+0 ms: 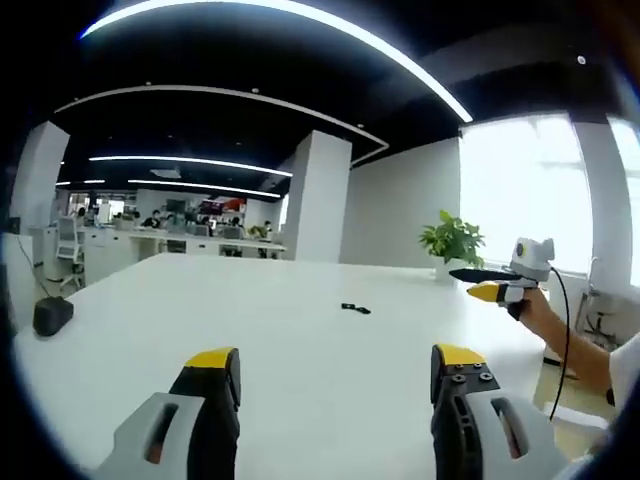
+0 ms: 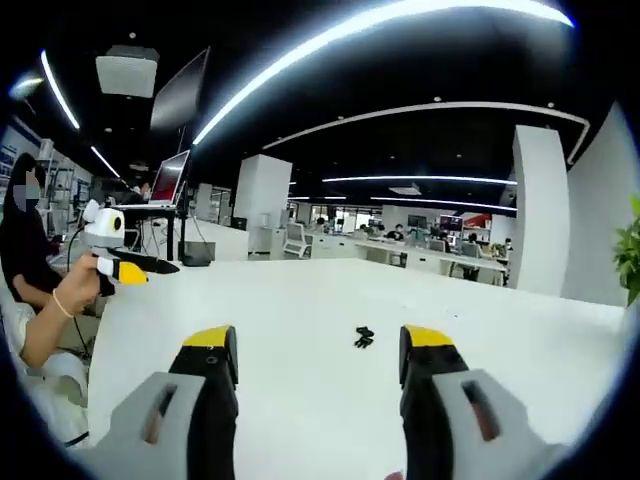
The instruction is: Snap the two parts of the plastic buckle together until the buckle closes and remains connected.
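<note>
A small black plastic buckle (image 1: 355,308) lies on the white table (image 1: 260,330), its parts close together; the same buckle (image 2: 364,337) sits just beyond my right jaws in the right gripper view. My left gripper (image 1: 335,375) is open above the table's near side with nothing between its yellow-tipped fingers. My right gripper (image 2: 318,350) is open too, and bare. In the left gripper view the right gripper (image 1: 492,284) appears at the table's right edge, held by a hand. The left gripper (image 2: 135,266) comes in from the left of the right gripper view.
A dark object (image 1: 52,315) rests at the table's left edge. A potted green plant (image 1: 452,243) stands at the far right corner. A person (image 2: 30,260) sits at left in the right gripper view. A laptop on a stand (image 2: 170,180) and office desks lie beyond.
</note>
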